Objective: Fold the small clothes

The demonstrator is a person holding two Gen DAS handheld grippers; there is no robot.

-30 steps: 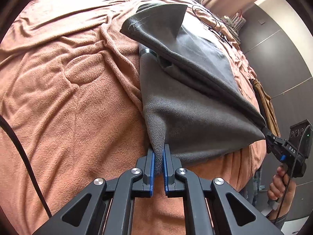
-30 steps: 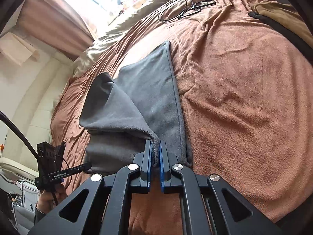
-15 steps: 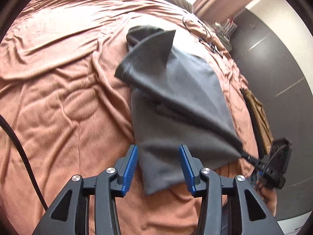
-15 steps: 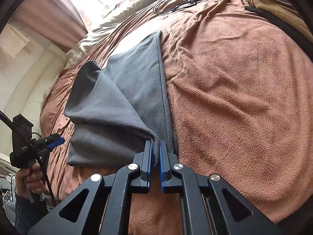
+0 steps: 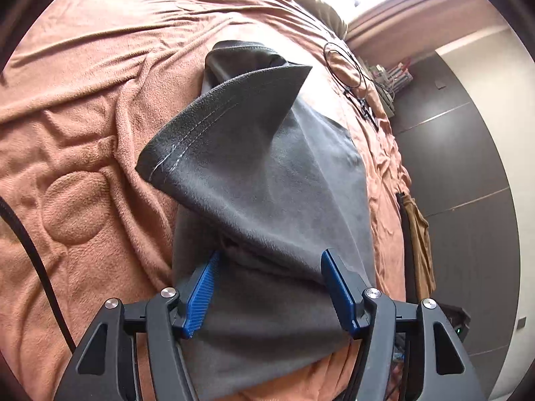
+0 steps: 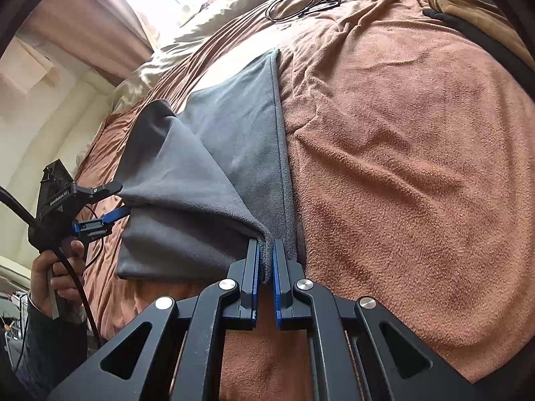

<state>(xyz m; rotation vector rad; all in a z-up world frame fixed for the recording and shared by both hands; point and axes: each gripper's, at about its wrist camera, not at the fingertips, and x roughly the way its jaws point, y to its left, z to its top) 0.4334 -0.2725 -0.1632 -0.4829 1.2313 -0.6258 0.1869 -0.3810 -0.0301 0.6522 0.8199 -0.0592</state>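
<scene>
Cable [image 6: 297, 1] beyond grey cloth [image 6: 207, 167] on brown blanket [image 6: 401, 167]

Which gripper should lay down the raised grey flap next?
Right, probably. The right gripper is shut on the grey cloth's lifted corner, while the left gripper, jaws just opened, holds nothing.

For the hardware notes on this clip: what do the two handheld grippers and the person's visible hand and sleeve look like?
Both the left gripper and the right gripper have black angular linkage arms with round silver pivot bolts and blue ribbed fingers. In the right wrist view, the left unit shows a boxy black body with pale lettering and a thick black cable trailing from it. The hand gripping its handle emerges from a dark sleeve.
</scene>
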